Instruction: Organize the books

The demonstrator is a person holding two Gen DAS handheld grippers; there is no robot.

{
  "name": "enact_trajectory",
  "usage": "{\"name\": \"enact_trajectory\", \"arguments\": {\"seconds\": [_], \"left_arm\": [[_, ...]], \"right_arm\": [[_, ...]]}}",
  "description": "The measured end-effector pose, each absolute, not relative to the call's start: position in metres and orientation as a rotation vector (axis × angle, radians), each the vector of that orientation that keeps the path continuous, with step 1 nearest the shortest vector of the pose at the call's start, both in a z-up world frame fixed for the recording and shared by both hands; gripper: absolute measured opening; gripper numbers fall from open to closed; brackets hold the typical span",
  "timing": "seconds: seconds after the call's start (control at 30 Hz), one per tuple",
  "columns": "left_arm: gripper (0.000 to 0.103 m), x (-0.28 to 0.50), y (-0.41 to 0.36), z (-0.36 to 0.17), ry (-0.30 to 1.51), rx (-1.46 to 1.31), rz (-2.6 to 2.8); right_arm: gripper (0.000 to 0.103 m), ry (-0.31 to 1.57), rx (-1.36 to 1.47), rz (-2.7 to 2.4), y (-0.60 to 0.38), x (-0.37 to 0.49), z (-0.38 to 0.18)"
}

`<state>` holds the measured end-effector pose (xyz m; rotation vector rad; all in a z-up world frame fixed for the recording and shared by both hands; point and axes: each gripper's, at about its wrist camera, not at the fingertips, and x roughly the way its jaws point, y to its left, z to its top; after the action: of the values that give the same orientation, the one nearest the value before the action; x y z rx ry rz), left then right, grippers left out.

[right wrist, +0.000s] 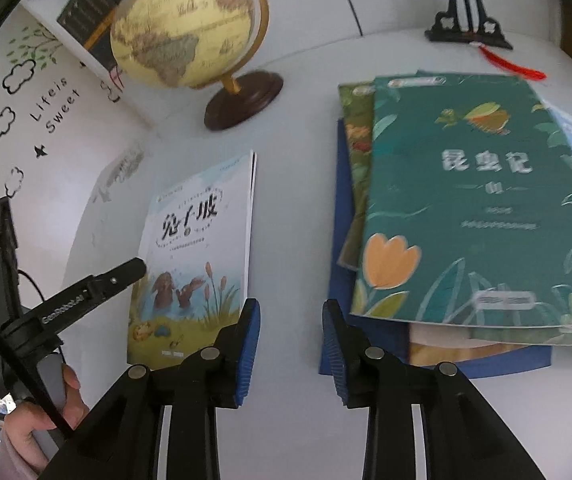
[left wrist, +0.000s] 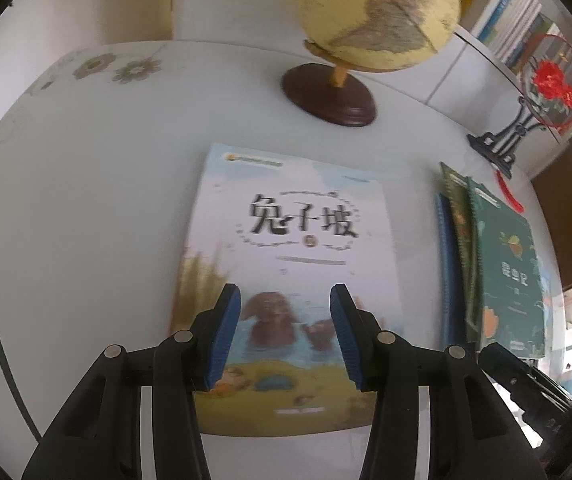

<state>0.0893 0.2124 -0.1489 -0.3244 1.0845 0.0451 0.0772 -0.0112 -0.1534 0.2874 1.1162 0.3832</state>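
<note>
A white picture book with rabbits on its cover (left wrist: 293, 240) lies flat on the white table (left wrist: 86, 220). My left gripper (left wrist: 285, 292) hovers over the book's lower half, jaws open, nothing between the pads. To the right is a stack of books topped by a green book (left wrist: 509, 264). In the right wrist view my right gripper (right wrist: 289, 308) is open over bare table, between the rabbit book (right wrist: 198, 248) and the stack with the green book (right wrist: 477, 200). The left gripper (right wrist: 134, 270) reaches in from the left, held by a hand (right wrist: 42, 416).
A yellow globe (left wrist: 373, 12) on a dark wooden base (left wrist: 329, 96) stands behind the rabbit book. A round fan ornament on a black stand (left wrist: 501, 140) is at the back right. A wall with stickers (right wrist: 46, 104) bounds the table's left side. Shelves of books (left wrist: 517, 16) rise behind.
</note>
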Motion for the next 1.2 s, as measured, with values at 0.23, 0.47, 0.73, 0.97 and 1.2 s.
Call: {"name": "enact_trajectory", "arguments": {"seconds": [0.23, 0.47, 0.73, 0.97, 1.2], "left_arm": [[0.044, 0.096, 0.179, -0.134, 1.073, -0.358, -0.05], [0.044, 0.11, 0.131, -0.13, 1.081, -0.405, -0.172], [0.048, 0.125, 0.072, -0.145, 1.139, -0.391, -0.286], [0.048, 0.124, 0.04, -0.165, 1.193, -0.344, -0.305], [0.058, 0.119, 0.029, -0.163, 1.18, -0.324, -0.316]], "right_arm": [[0.031, 1.032, 0.28, 0.383, -0.044, 0.068, -0.129], [0.043, 1.009, 0.302, 0.28, -0.098, 0.071, -0.124], [0.055, 0.998, 0.36, 0.168, -0.153, 0.079, -0.135], [0.055, 1.022, 0.332, 0.161, -0.165, 0.088, -0.151], [0.056, 1.031, 0.345, 0.178, -0.172, 0.088, -0.161]]}}
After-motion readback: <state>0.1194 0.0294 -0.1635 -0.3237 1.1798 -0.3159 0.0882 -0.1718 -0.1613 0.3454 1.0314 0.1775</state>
